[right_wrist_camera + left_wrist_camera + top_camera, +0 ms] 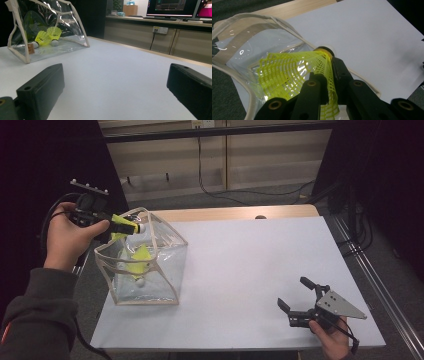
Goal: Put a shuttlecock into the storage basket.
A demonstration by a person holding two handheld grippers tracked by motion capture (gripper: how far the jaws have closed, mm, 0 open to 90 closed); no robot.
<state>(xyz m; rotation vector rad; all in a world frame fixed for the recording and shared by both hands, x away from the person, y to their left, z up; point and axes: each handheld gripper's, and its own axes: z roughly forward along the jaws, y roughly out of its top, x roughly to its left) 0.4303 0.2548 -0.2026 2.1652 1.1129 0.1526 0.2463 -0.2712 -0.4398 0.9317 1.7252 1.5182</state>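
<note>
At the upper left of the high view, the left gripper (131, 225) pinches a yellow shuttlecock (294, 72) over the open top of the clear bag (170, 270). The right gripper (298, 297), jaws spread and empty, rests at lower right, well apart from it.

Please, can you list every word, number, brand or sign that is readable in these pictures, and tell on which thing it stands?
No text can be read anywhere.
Small brown label on the clear bag: too small and blurred to read.
Monitors behind the table: screen content too blurred to read.
Yellow shuttlecock in the left gripper: no print visible.
</note>
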